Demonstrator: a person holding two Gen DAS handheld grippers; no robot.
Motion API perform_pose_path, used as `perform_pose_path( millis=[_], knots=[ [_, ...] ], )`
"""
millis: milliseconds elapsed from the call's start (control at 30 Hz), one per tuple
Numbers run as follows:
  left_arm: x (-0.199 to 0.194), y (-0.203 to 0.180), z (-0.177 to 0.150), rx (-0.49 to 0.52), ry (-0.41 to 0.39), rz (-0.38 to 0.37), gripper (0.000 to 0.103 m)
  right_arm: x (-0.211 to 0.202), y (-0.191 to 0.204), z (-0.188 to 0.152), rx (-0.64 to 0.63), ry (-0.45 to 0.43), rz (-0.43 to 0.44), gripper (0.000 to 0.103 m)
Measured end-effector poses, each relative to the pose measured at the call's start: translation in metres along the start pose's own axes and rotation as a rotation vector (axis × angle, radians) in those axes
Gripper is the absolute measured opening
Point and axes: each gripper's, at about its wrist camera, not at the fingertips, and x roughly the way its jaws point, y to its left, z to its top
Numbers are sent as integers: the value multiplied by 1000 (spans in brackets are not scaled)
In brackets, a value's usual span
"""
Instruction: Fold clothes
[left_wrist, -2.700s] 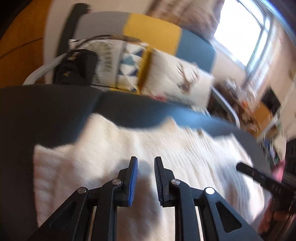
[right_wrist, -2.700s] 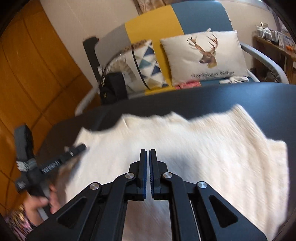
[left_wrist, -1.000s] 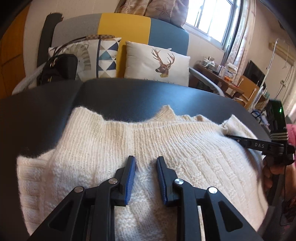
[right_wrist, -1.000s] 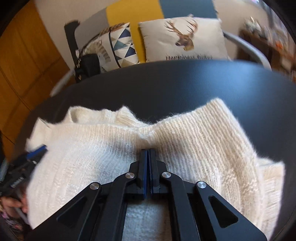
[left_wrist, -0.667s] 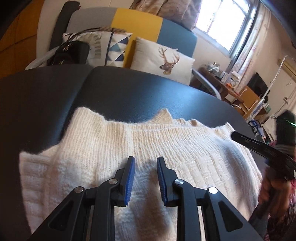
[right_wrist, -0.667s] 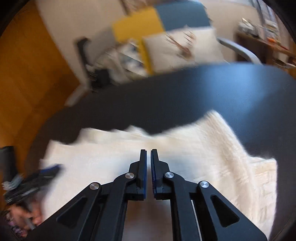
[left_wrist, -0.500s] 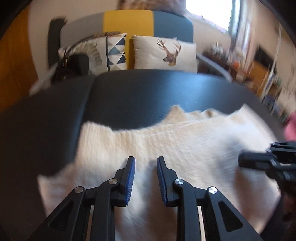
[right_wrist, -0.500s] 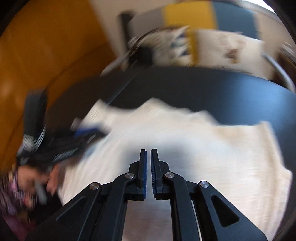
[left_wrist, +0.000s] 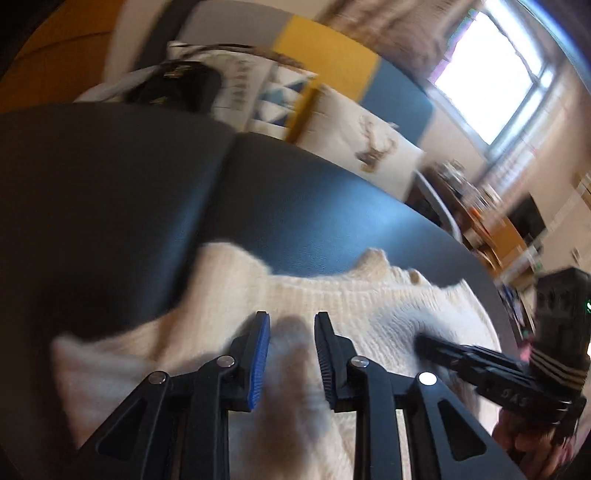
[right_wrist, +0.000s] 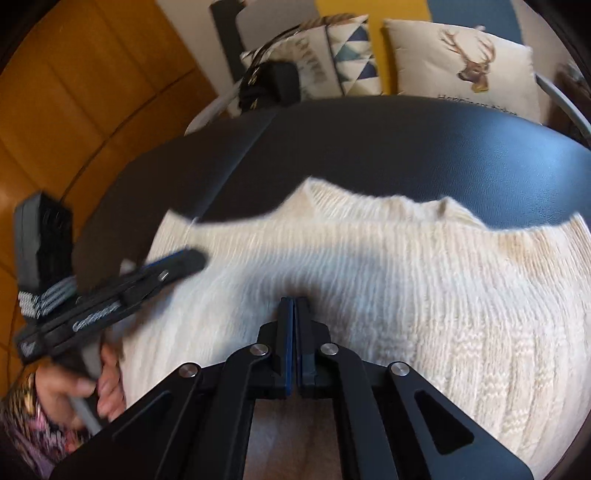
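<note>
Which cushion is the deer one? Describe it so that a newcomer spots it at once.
Behind the black table stands a grey, yellow and blue sofa. The deer cushion leans at its right end, cream with a brown antlered head, while its neighbour, the triangle cushion, bears blue triangles.

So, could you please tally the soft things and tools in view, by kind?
Sweaters: 1, cream knit
Cushions: 2, deer and triangle-patterned
Handbags: 1, black
Tools: 2, left tool and right tool
Total: 6

Left tongs (left_wrist: 291, 325) gape with pads apart — right tongs (right_wrist: 294, 303) pressed closed, both angled downward.
</note>
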Motion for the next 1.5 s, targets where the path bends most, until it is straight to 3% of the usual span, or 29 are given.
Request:
perform_pose_path(
  millis=[100,233,333,567,767,900,1000,1100,1167,1300,1400,1500],
  knots=[
    [-11,2,-11,39,-28,91,24,-13,31,5,-109,-28,77,6],
    [-11,-1,-26,130,-65,166,24,20,66,4,-215,130,124,6],
    [-11,0,-29,132,-84,179,24,39,79,9,-270,154,84,4],
    [-13,6,-32,102,-104,157,25,74,79,39,-214,160,34,1],
    [-14,4,-35,106,-113,173,25,80,73,48,-116,88,43,0],
    [-22,-4,-30,102,-111,182,25,49,57,31,-24,7,111,3],
    [-30,-17,-24,99,-120,176,24,3,49,18,-15,-43,170,3],
    [-28,-44,-20,142,-126,137,24,-41,35,3,-77,-79,83,3],
    [-15,-67,-22,214,-82,131,24,-59,24,-8,-60,-84,16,3],
    [16,-107,-33,381,-41,203,24,-85,-26,-27,53,-72,-125,3],
    [28,-117,-32,426,-37,255,25,-94,-59,-36,150,-63,-143,3],
    [31,-111,-30,401,-16,224,25,-89,-81,-36,175,-71,-154,3]
  ],
)
